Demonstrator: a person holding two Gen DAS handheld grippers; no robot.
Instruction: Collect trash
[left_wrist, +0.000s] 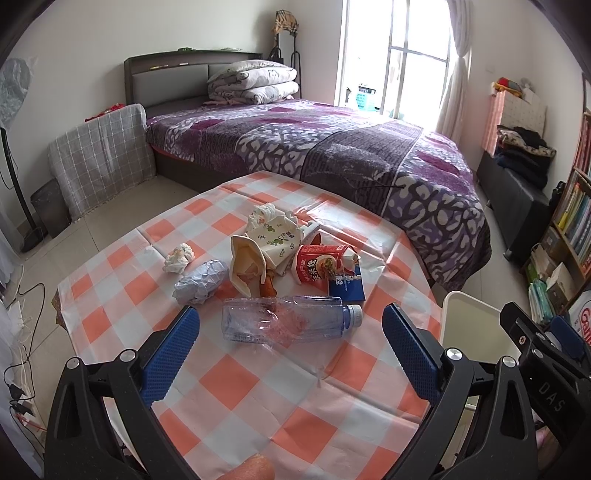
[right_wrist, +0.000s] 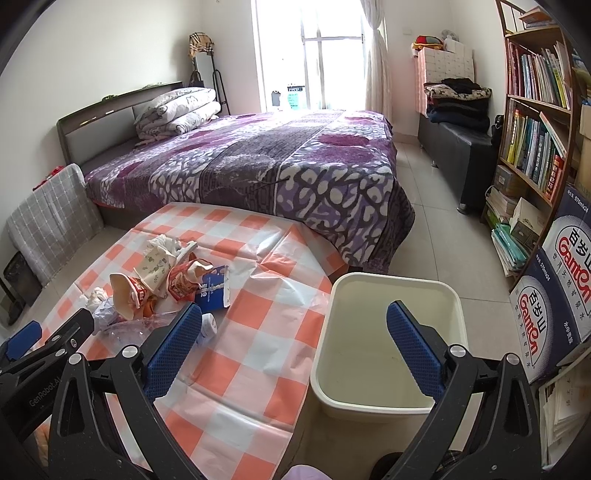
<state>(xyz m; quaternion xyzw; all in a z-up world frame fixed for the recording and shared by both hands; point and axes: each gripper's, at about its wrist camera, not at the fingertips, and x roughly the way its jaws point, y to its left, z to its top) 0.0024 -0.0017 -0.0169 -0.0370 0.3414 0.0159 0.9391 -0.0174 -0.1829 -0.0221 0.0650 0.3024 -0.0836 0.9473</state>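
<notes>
A crushed clear plastic bottle (left_wrist: 288, 321) with a blue-grey cap lies on the checked table (left_wrist: 258, 387), just beyond my open left gripper (left_wrist: 291, 328). Behind it lie a crumpled grey paper ball (left_wrist: 201, 282), a white tissue wad (left_wrist: 180, 257), a cream paper cup (left_wrist: 247, 269), a red noodle carton (left_wrist: 317, 266), a blue packet (left_wrist: 347, 286) and a floral wrapper (left_wrist: 275, 236). My right gripper (right_wrist: 295, 325) is open and empty, over the table's right edge and a cream bin (right_wrist: 391, 332). The trash pile (right_wrist: 166, 280) lies to its left.
A bed with a purple blanket (right_wrist: 277, 162) stands behind the table. A bookshelf (right_wrist: 535, 140) and stacked water boxes (right_wrist: 554, 295) line the right wall. A black bench with folded clothes (right_wrist: 458, 122) stands near the window. A dark bin (left_wrist: 48, 210) stands on the floor at left.
</notes>
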